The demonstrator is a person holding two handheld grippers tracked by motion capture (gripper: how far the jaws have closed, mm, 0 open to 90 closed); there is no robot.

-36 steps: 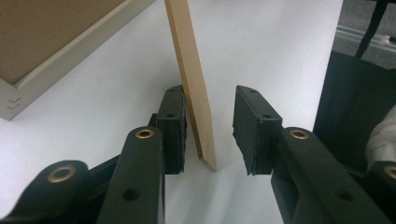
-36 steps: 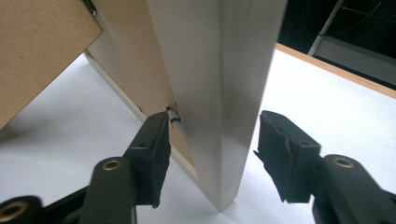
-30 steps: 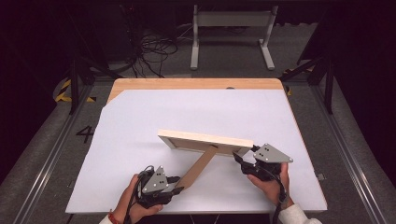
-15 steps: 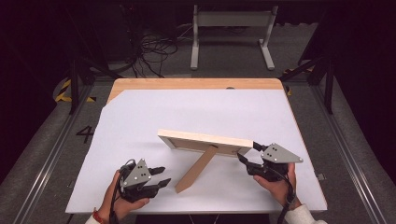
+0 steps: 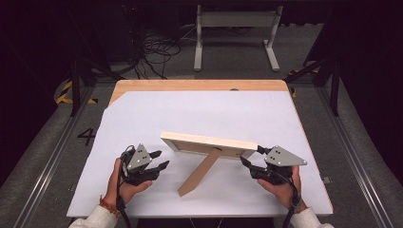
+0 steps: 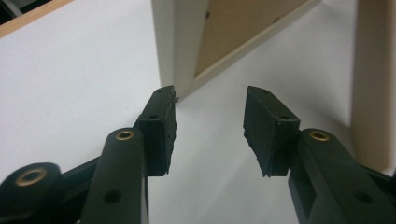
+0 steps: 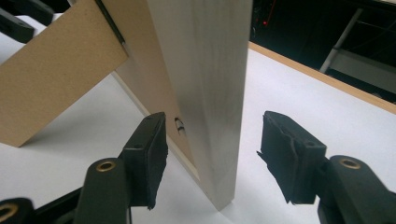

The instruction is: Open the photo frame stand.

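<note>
A pale wooden picture frame point(image 5: 209, 142) stands upright mid-table, propped by its brown stand leg point(image 5: 199, 173), which slants toward me. My left gripper point(image 5: 161, 159) sits to the left of the leg, short of the frame's left end point(image 6: 180, 42). Its jaws have just been opening, and nothing lies between them point(image 6: 210, 100). My right gripper point(image 5: 249, 156) is at the frame's right end. Its jaws straddle the frame's side edge point(image 7: 205, 70), with a gap to the right pad, so the gripper point(image 7: 212, 135) is open around it.
A white sheet point(image 5: 142, 114) covers the table, with a wooden strip point(image 5: 199, 85) bare along the far edge. Beyond it are a metal stand point(image 5: 235, 28) and floor cables point(image 5: 152, 52). Rails run along both sides.
My left gripper has drawn away leftward from the foot of the stand leg, and its jaws stand wider. The right gripper and the frame have stayed put.
</note>
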